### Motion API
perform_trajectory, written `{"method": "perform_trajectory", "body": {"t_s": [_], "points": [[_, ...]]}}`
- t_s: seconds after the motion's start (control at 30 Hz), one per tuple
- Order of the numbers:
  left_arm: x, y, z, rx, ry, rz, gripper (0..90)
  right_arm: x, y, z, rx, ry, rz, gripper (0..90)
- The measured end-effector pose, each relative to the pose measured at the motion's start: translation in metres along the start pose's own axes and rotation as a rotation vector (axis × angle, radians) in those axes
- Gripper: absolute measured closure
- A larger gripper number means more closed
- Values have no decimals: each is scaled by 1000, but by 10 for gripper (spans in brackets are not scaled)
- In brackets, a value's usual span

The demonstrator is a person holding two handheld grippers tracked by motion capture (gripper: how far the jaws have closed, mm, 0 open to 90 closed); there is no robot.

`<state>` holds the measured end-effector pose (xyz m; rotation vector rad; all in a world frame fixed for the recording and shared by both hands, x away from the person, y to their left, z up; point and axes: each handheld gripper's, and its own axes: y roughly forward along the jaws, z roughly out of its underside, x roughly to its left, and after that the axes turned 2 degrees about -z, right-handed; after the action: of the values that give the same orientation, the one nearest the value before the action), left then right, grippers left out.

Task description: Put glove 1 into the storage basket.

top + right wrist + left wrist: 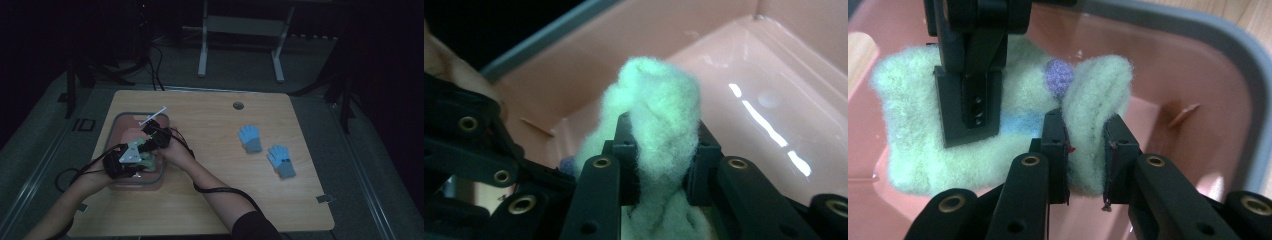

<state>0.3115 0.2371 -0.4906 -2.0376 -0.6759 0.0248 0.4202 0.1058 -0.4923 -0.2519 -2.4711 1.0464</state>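
Note:
A fuzzy pale green glove (913, 145) with a purple tip (1058, 77) and a blue band lies in a pink tub (1198, 80) with a grey rim (120, 116). My left gripper (1087, 150) is shut on an upright fold of the glove. My right gripper (663, 150) is shut on another bunch of the same glove (659, 100), which rises between its jaws. One of the right gripper's fingers (970, 107) presses down onto the glove's flat part. In the high view the left gripper (142, 162) and right gripper (148, 146) meet over the tub.
Two blue gloves (250, 138) (281, 161) lie on the wooden table (210, 200) to the right. A thin white stick (152, 117) rests across the tub's far rim. A cable hole (238, 105) sits near the far edge. Cables trail off the left and front edges.

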Motion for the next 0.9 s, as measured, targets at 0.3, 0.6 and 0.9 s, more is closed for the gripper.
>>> {"method": "perform_trajectory", "body": {"t_s": [0.3,0.6,0.9], "points": [[5,12,-1,81,2,38,747,1,1,-2,0,20,39,432],[10,5,0,48,-102,12,372,-4,-19,-2,-78,44,28,260],[8,-11,-9,-11,-220,-42,149,-1,-50,8,-132,15,-16,178]]}}
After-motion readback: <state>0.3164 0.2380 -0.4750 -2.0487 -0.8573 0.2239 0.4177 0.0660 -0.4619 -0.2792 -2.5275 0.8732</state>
